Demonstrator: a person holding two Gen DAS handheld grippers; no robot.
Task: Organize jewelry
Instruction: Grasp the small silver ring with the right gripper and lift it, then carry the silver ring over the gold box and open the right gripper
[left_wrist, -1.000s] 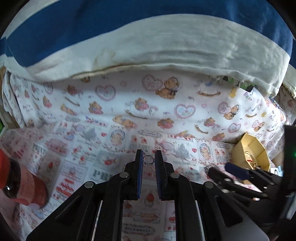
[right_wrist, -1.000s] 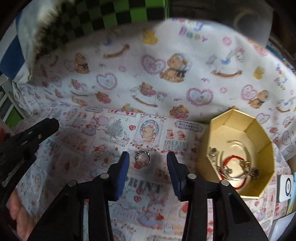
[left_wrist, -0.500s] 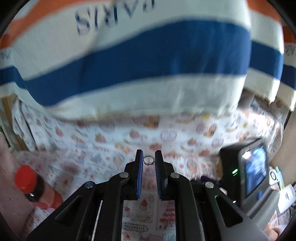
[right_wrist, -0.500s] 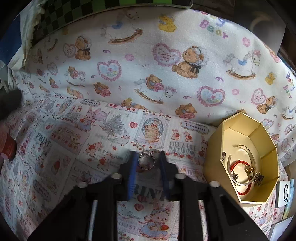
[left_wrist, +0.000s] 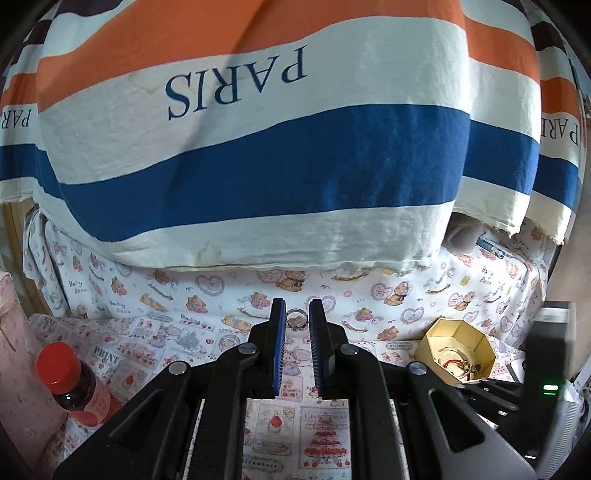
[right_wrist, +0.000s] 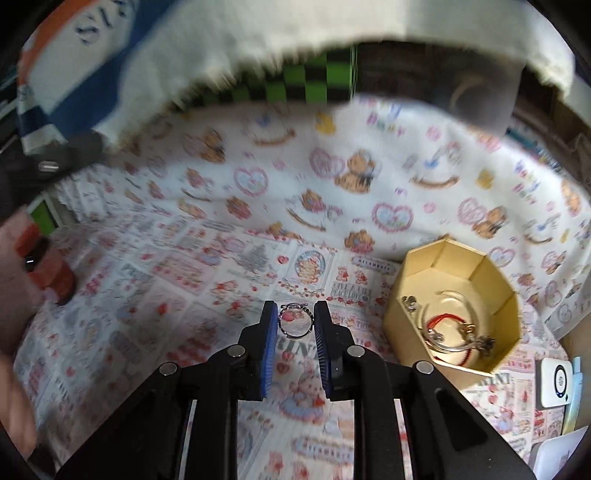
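Right wrist view: the right gripper (right_wrist: 295, 320) has its blue fingers (right_wrist: 269, 332) pinching a decorated ring (right_wrist: 294, 322) at their tips, the hoop facing the camera and its ornamented edge uppermost. The open octagonal box (right_wrist: 476, 280) lies to the right of these fingers and slightly further out, on the printed cloth (right_wrist: 192, 273) that covers the table; it already holds a bangle, a red cord bracelet and small charms. The coming move appears to turn on this rightward offset: the ring must clear the near-left wall of the box before it is let go above the bare floor at the box's upper left. The path between fingers and box is free of objects (a white device lies beyond the box at the right edge).

Left wrist view: the left gripper (left_wrist: 296, 318) pinches a smaller plain ring (left_wrist: 296, 318) between nearly closed fingers (left_wrist: 277, 332), hoop also facing the camera. From this side the box (left_wrist: 436, 334) lies well to the right, with the other gripper's body between, so the right hand is the nearer. A red-capped bottle (left_wrist: 70, 384) stands at the far left, clear of both routes. A striped towel (left_wrist: 258, 155) hangs over the back edge, limiting room beyond the box.
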